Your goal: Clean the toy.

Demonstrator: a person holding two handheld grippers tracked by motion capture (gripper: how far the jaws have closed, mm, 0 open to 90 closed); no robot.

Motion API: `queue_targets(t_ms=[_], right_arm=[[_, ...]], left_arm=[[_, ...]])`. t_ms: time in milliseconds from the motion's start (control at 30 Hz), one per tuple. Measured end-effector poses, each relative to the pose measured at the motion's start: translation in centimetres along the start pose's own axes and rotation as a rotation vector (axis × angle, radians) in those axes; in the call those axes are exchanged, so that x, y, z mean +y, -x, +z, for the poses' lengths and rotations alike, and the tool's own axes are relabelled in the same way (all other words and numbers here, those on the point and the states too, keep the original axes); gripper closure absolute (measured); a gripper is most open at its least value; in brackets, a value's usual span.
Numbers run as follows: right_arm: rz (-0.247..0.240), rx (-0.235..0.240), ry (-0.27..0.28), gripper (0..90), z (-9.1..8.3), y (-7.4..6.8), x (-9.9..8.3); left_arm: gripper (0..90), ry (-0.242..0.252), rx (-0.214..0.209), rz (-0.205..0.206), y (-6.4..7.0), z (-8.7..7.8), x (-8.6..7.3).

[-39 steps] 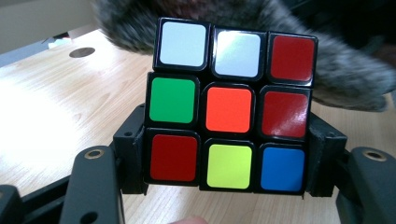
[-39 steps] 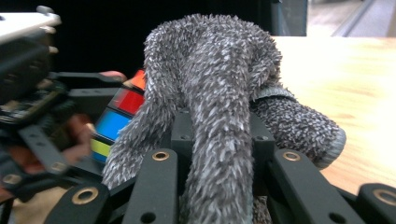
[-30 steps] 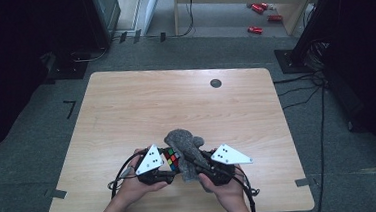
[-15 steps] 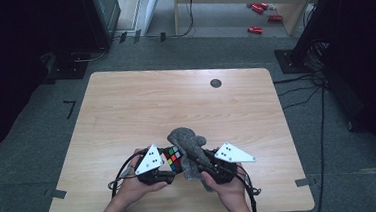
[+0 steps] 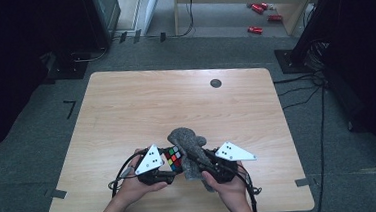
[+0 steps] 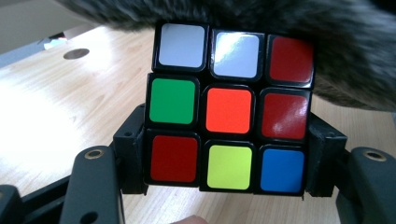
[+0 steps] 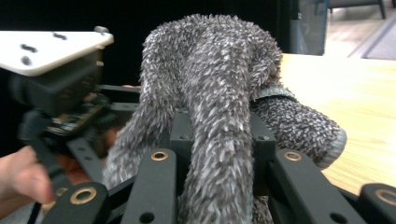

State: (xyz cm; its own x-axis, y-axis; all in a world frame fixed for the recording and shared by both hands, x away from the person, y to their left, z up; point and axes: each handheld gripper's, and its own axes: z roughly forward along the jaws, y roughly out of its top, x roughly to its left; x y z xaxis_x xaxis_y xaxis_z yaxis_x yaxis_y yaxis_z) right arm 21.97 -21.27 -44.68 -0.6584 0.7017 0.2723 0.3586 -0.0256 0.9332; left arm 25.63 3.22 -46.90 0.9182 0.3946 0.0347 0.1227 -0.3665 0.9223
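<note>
my left claw (image 5: 166, 163) sits near the front edge of the worktop (image 5: 126, 105), clamped on the puzzle cube (image 5: 174, 158). in the left gripper view the cube (image 6: 229, 109) stands upright between my two black jaws, one pressed to each side of its lower half. its facing side reads white, white, red across the top row, green, orange, red in the middle, and red, yellow, blue along the bottom. grey fuzz lies right behind and above the cube, touching its top edge.

just beside it, to the right, the grey fuzzy cloth (image 5: 187, 145) is bunched up between my two hands, leaning over the cube. my right claw (image 5: 203, 163) is closed on that cloth: in the right gripper view a thick fold of the cloth (image 7: 219, 116) runs down between the jaws, which squeeze it from both sides, while the rest humps up above them. my left claw (image 7: 70, 116) shows at the left of that view, close against the cloth.
</note>
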Motion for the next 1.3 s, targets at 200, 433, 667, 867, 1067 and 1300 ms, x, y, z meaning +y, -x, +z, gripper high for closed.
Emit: queue_targets(t_ms=[200, 433, 667, 867, 1067, 1300], right_arm=[[0.014, -0.059, -0.027, 71.4, -0.1, 0.8, -0.2], [-0.039, -0.006, -0.001, 71.2, 0.1, -1.0, 0.3], [0.005, -0.100, -0.038, 72.9, -0.2, 1.8, -0.5], [-0.020, -0.001, -0.061, 73.8, 0.9, 1.1, -1.3], [-0.088, 0.047, -0.148, 74.4, 2.3, 0.1, -2.5], [-0.129, 0.027, -0.107, 74.3, 1.6, 0.2, -1.8]], left_arm=[[34.3, 0.001, -0.002, -0.014, -0.2, -0.1, -0.1], [34.3, -0.006, 0.006, 0.010, 0.0, 0.0, 0.1], [34.3, 0.091, -0.009, -0.064, -1.1, -1.2, 0.3], [34.3, 0.146, -0.037, -0.145, -1.9, -1.9, 0.2], [34.3, 0.176, -0.050, -0.181, -2.3, -2.4, 0.3], [34.3, 0.149, -0.062, -0.173, -2.4, -2.3, 0.2]])
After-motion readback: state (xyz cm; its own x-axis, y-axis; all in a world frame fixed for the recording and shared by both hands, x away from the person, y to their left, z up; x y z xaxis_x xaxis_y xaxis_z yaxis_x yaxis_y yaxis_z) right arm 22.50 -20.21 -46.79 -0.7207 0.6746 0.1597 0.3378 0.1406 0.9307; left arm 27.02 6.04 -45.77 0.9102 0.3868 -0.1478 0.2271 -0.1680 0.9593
